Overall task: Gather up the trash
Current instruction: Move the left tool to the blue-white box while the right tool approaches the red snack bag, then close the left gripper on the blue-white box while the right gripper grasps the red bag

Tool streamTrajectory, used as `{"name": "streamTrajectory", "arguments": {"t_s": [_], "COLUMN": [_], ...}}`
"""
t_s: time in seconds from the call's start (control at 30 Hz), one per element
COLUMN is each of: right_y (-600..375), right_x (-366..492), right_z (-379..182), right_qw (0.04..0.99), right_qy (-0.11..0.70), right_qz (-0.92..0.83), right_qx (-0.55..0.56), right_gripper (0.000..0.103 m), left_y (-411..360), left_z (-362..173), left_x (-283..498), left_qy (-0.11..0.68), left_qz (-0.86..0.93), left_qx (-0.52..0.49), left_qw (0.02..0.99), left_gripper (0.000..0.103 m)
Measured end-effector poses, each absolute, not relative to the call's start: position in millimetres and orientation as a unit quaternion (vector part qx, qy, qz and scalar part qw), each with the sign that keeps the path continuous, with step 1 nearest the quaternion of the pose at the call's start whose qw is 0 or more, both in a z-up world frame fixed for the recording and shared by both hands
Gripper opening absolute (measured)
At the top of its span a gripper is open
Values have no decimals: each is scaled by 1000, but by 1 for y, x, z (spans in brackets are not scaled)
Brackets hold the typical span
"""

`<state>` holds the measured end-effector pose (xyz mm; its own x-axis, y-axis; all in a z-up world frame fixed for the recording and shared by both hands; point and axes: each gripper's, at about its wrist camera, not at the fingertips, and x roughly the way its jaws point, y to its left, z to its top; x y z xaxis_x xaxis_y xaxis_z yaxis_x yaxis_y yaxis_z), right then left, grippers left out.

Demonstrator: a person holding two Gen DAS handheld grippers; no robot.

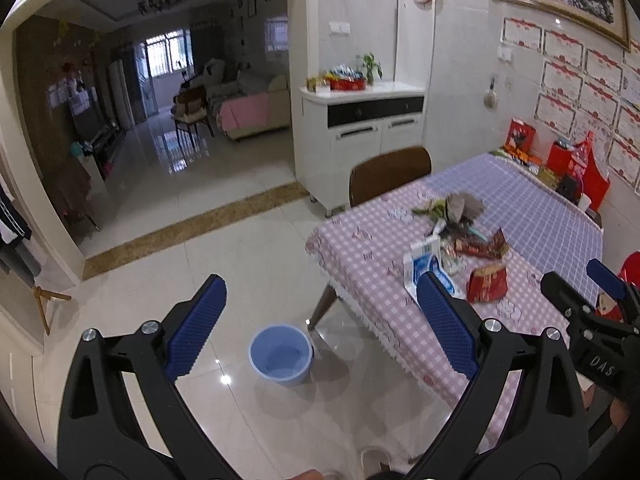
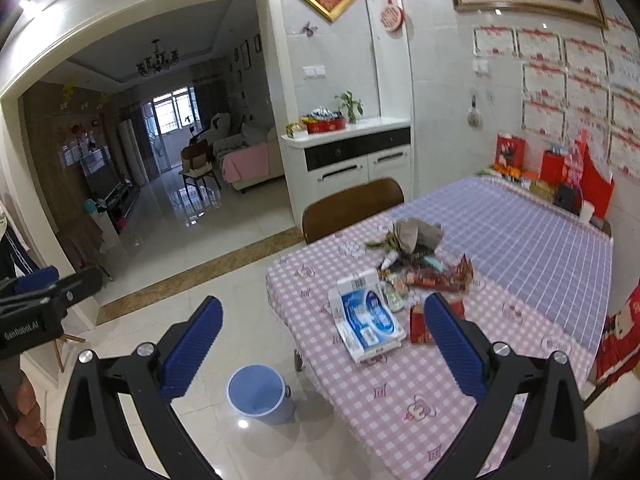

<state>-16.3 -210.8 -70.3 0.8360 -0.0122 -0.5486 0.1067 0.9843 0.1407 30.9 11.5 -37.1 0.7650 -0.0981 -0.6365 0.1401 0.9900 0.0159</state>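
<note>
Several pieces of trash (image 2: 416, 268), crumpled wrappers, a red snack bag (image 1: 487, 282) and a flattened blue-and-white carton (image 2: 366, 318), lie heaped on the checked surface (image 2: 400, 392) near its corner, probably gathered for easy pickup. A blue bucket (image 2: 260, 398) stands empty on the floor just beside that corner, likely the bin. Left gripper (image 1: 320, 328) and right gripper (image 2: 324, 348) hover with fingers spread, holding nothing.

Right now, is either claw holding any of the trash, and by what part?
Nothing is held. The left claw and the right claw are both open, with the wrappers untouched on the table.
</note>
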Motion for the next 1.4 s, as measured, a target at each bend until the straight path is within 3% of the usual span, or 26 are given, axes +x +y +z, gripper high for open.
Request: {"name": "streamTrajectory", "arguments": {"t_s": [0.37,0.87,1.1,1.4], "right_y": [-259,-389,-403,-425], "right_x": [20,171,228,253], "right_z": [-123,-267,-330,-357], "right_qw": [928,838,780,766], "right_qy": [348,489,544,544], "right_qz": [-73,-131,-182,-220], "right_qx": [109,202,249,261], "right_gripper": [99,99,99,98], "left_y": [-34,-182,-196,-210], "left_z": [-95,-246,-289,-326], "left_x": [89,247,285,321], "left_qy": [413,544,560,546], "left_qz": [-93,-143,-148,-182], "left_qx": [54,120,134,134], "left_qw": [904,818,804,806], "left_gripper": [94,94,94,94]}}
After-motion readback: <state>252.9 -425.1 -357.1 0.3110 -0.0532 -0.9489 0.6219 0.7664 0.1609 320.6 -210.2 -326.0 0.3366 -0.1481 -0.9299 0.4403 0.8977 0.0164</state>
